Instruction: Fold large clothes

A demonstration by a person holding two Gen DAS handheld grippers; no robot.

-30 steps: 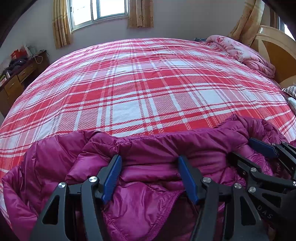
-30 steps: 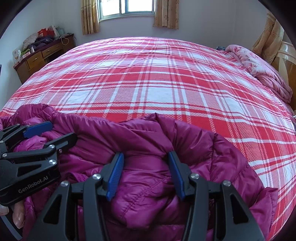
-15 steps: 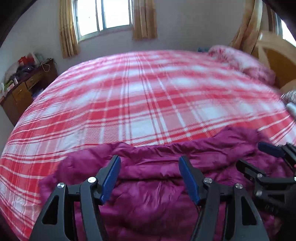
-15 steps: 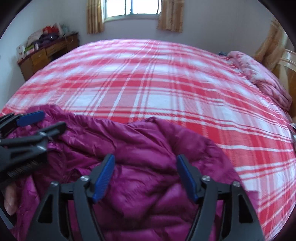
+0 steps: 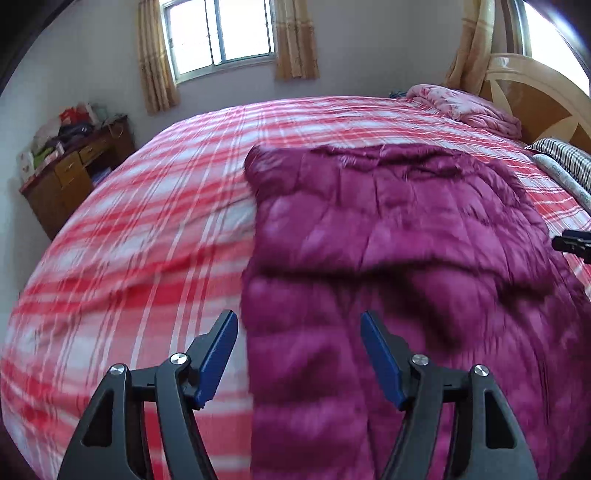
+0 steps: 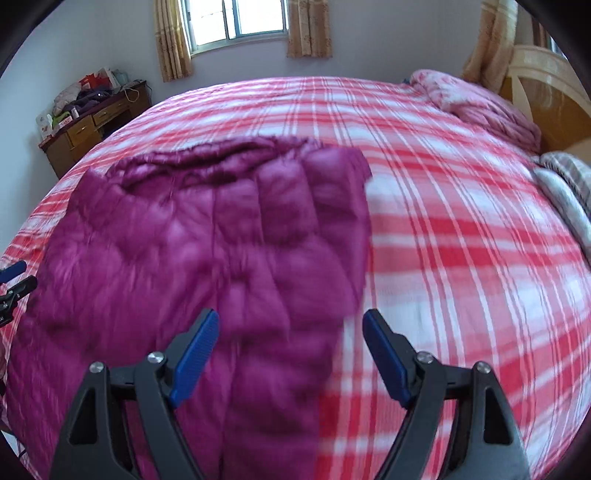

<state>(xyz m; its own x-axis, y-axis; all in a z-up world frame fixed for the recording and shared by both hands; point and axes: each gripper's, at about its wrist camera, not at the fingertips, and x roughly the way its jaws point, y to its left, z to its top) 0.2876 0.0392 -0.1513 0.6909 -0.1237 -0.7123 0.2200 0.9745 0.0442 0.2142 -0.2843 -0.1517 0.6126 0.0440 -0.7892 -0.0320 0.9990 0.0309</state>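
Jacket: my magenta puffer jacket (image 5: pixel 388 236) lies flat on the bed (image 5: pixel 147 240), quilted panels up, spread lengthwise away from me. From the left camera it fills the middle and right of the view; from the right camera it fills the left and middle.

Bed: covered in a red-and-white plaid sheet (image 6: pixel 461 240), with bare plaid on both sides of the jacket.

Left tool: my left tool (image 5: pixel 298 354) hangs above the jacket's near left edge, jaws spreading apart as I look, blue pads (image 5: pixel 216 358) clear of the fabric, nothing pinched between them. So: released.

Right tool: my right tool (image 6: pixel 290 356) sits over the jacket's near right edge, jaws also widening, pads not pressing on anything. Released too. Its tip also pokes in at the right edge of the left camera's view.

Blur: the near part of both views is smeared, so I can't make out seams or a zipper close up.

Around the room: a pink quilt (image 5: pixel 465 107) is bunched at the far right by the wooden headboard (image 5: pixel 535 96), a striped pillow (image 5: pixel 565 162) lies near it, a cluttered wooden desk (image 5: pixel 74 173) stands off to the left, and a curtained window (image 5: pixel 221 33) is on the far wall.
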